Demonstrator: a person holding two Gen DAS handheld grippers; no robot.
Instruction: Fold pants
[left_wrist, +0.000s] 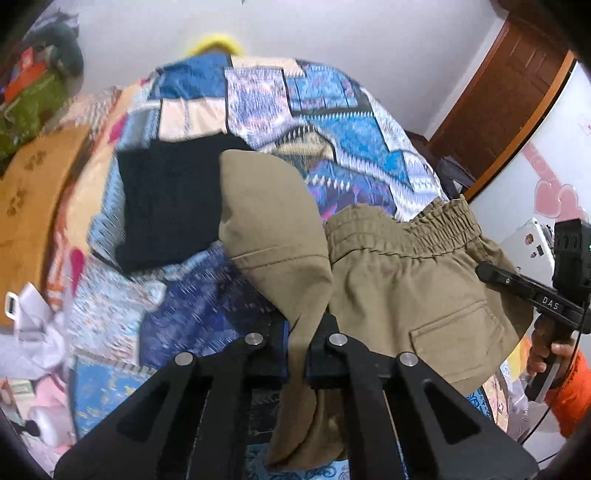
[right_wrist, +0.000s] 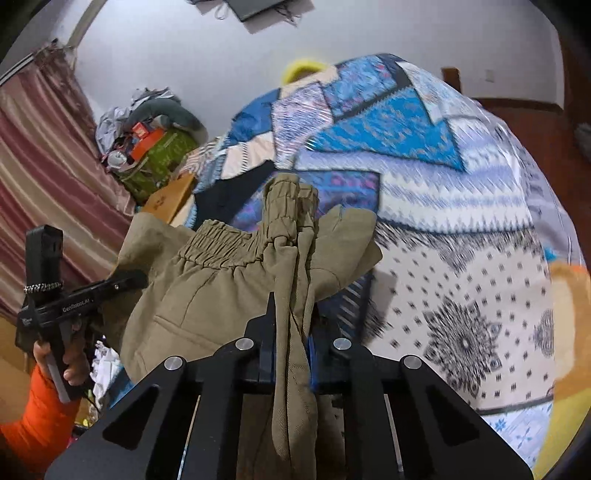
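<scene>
- Right now the left gripper (left_wrist: 295, 354) is pinching a fold of the khaki pants (left_wrist: 399, 280), its two fingers closing tight on the cloth, which is running down between them toward the camera.
- Likewise, the right gripper (right_wrist: 291, 354) is clamping a bunched strip of the same pants (right_wrist: 207, 291) between its fingers, beside the gathered elastic waistband (right_wrist: 225, 247).
- The pants are hanging in the air above the patchwork bedspread (left_wrist: 332, 122), stretching between the two grippers, with the waistband uppermost and a back pocket (left_wrist: 454, 332) facing the left camera.
- Seen from the left wrist, the right hand (left_wrist: 546, 350) is gripping its tool's handle at the pants' right edge, an orange sleeve (left_wrist: 572, 398) covering the forearm.
- Seen from the right wrist, the left hand (right_wrist: 70, 362) is gripping its handle at the pants' left edge, forearm angling up from below.
- A black garment (left_wrist: 170, 199) is lying on the bedspread behind the pants.
</scene>
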